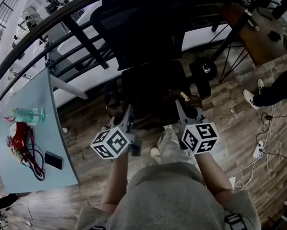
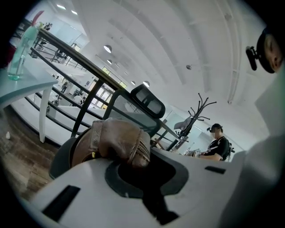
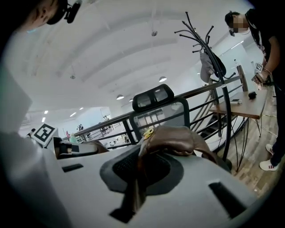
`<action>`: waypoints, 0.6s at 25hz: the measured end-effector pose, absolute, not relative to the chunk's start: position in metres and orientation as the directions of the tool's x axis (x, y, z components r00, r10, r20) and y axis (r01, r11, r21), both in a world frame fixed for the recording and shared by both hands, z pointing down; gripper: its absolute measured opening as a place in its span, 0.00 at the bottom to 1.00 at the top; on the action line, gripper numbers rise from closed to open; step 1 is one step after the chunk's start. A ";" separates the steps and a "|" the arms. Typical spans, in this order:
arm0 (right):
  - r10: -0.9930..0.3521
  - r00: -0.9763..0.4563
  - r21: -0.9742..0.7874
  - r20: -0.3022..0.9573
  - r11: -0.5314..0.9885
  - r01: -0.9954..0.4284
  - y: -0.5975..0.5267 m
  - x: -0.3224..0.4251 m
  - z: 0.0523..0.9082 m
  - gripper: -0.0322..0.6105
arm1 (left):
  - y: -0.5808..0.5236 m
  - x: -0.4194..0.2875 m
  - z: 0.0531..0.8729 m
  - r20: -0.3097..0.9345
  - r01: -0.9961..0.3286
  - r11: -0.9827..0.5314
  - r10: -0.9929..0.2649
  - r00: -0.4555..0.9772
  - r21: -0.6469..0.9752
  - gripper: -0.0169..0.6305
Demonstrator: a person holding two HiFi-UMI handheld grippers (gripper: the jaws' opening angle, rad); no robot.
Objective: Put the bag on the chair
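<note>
Wooden floor and a black railing surround the black chair (image 1: 138, 29). I have the left hand-held gripper (image 2: 136, 171) clamped on one end of the brown bag (image 2: 116, 139), and the right hand-held gripper (image 3: 139, 171) clamped on its other end. It hangs between them over the chair seat; whether it rests there I cannot tell. To my left stands a glass desk (image 1: 48, 91).

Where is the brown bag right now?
The brown bag is clamped between the left gripper and right gripper, straight ahead of the person, just in front of the black office chair.
</note>
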State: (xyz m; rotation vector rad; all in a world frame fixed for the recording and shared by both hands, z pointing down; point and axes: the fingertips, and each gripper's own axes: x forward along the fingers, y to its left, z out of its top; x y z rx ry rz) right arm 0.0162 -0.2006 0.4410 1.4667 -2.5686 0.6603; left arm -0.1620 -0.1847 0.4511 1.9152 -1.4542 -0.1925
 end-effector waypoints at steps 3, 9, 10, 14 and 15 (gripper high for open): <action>-0.783 -0.535 -0.316 0.318 0.445 -0.838 -0.223 0.016 0.450 0.08 | -0.204 -0.161 0.461 0.304 -0.785 -0.100 -0.886 0.350 0.612 0.05; -0.760 -0.547 -0.327 0.352 0.447 -0.832 -0.262 0.016 0.476 0.08 | -0.240 -0.160 0.486 0.337 -0.788 -0.076 -0.875 0.346 0.611 0.05; -0.756 -0.548 -0.328 0.359 0.447 -0.832 -0.269 0.016 0.481 0.08 | -0.246 -0.160 0.491 0.344 -0.787 -0.070 -0.873 0.345 0.613 0.05; -0.742 -0.549 -0.332 0.385 0.443 -0.833 -0.292 0.015 0.503 0.08 | -0.269 -0.161 0.516 0.377 -0.785 -0.040 -0.861 0.340 0.618 0.05; -0.739 -0.548 -0.333 0.392 0.441 -0.834 -0.298 0.015 0.509 0.08 | -0.274 -0.161 0.522 0.385 -0.786 -0.034 -0.858 0.340 0.617 0.05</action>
